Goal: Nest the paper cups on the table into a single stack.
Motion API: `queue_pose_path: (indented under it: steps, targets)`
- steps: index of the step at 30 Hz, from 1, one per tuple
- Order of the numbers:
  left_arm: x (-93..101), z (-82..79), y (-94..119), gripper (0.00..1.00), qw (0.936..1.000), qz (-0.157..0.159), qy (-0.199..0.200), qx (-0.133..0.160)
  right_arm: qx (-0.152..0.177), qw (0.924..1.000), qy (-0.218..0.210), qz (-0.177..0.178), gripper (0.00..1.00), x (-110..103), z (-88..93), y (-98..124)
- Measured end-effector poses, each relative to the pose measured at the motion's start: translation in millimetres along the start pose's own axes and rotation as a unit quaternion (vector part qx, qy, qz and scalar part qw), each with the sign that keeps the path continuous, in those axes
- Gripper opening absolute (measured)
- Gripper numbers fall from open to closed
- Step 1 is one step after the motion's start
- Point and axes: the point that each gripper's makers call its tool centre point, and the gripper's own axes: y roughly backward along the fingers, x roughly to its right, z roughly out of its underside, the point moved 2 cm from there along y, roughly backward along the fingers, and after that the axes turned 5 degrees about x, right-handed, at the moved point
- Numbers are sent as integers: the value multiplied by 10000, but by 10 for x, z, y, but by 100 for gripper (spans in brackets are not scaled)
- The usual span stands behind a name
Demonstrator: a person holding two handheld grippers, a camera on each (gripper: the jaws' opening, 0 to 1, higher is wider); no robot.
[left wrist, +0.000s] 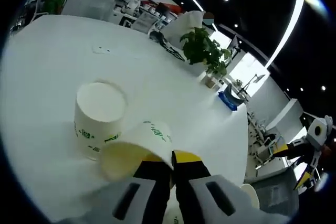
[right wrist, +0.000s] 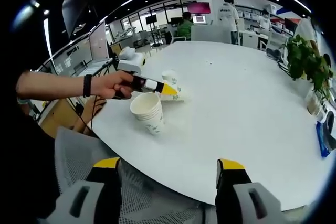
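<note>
A stack of white paper cups (left wrist: 100,114) with green print stands upright on the round white table (left wrist: 63,51). Just beside it, my left gripper (left wrist: 170,161) is shut on the wall of a single cup (left wrist: 155,132), which tilts with its mouth toward the camera. From the right gripper view, the stack (right wrist: 148,111) stands near the table's (right wrist: 236,93) left edge. A hand (right wrist: 113,85) holds the left gripper (right wrist: 169,90) against the single cup (right wrist: 170,77) just behind the stack. My right gripper (right wrist: 168,166) is open wide and holds nothing, well back from the cups, near the table edge.
A potted plant (left wrist: 202,48) (right wrist: 304,59) stands at the table's far edge, with a blue object (left wrist: 231,100) (right wrist: 323,135) beyond it. A grey mesh chair back (right wrist: 79,150) lies below the near edge. People (right wrist: 228,11) stand by desks in the background.
</note>
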Motion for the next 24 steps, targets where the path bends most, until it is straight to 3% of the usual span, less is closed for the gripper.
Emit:
queue_pose_path:
  steps: [9,18,19,22,24]
  targets:
    - [76,-20,111,0,9991,22,-394,-126,44,9999,66,-64,73,4,-25,-28]
    - [188,-142,354,0,9982,-53,-594,14,-32,9992,271,-276,74,41,-29,-75]
    - [274,-166,437,0,9979,-44,-646,55,-29,9992,281,-288,74,55,-37,-77]
    - [245,-164,392,0,9964,-70,-845,34,-24,9990,316,-325,74,68,-49,-86]
    - [295,-185,508,0,9943,-135,-1058,-19,-22,9987,348,-374,74,68,-69,-107]
